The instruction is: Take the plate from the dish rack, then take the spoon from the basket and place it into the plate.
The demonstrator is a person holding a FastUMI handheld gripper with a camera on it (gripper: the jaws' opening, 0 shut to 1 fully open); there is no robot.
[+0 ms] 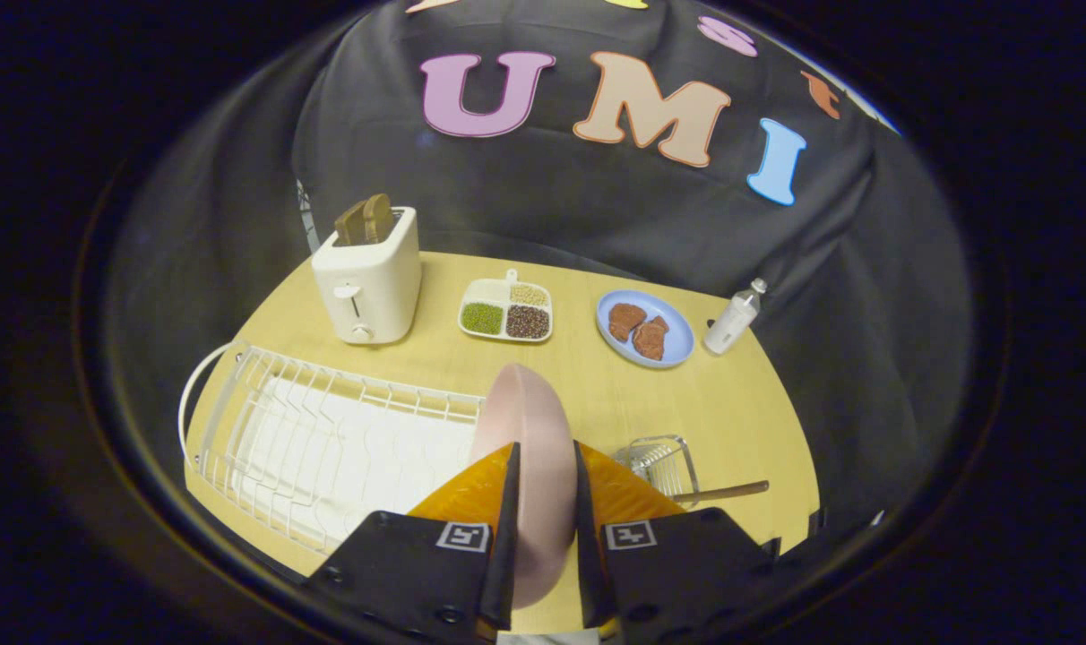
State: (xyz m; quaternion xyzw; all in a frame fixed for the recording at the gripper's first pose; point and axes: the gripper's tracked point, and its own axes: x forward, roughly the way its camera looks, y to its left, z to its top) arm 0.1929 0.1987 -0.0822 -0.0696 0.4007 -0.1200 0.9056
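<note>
Clamped between the two fingers of the gripper (543, 502), the pink plate (530, 448) stands on edge, its rim running straight ahead along the fingers and its faces pressed by them from either side, so it is lifted clear and not yet set down. Left of it sits the white wire dish rack (319, 448), with no other dish in its slots, and beyond that a white toaster (368, 278) with bread in it. Farther back on the wooden table (740, 403) come a divided tray of beans (505, 312), a blue plate of meat (644, 328) and a small white bottle (733, 321). Right of the fingers, just beside them, is the small wire basket (658, 461), and the spoon (727, 491) shows a wooden handle lying crosswise, pointing away to the right. Judging by this, the plate needs a bare stretch of table ahead before the spoon's turn.
</note>
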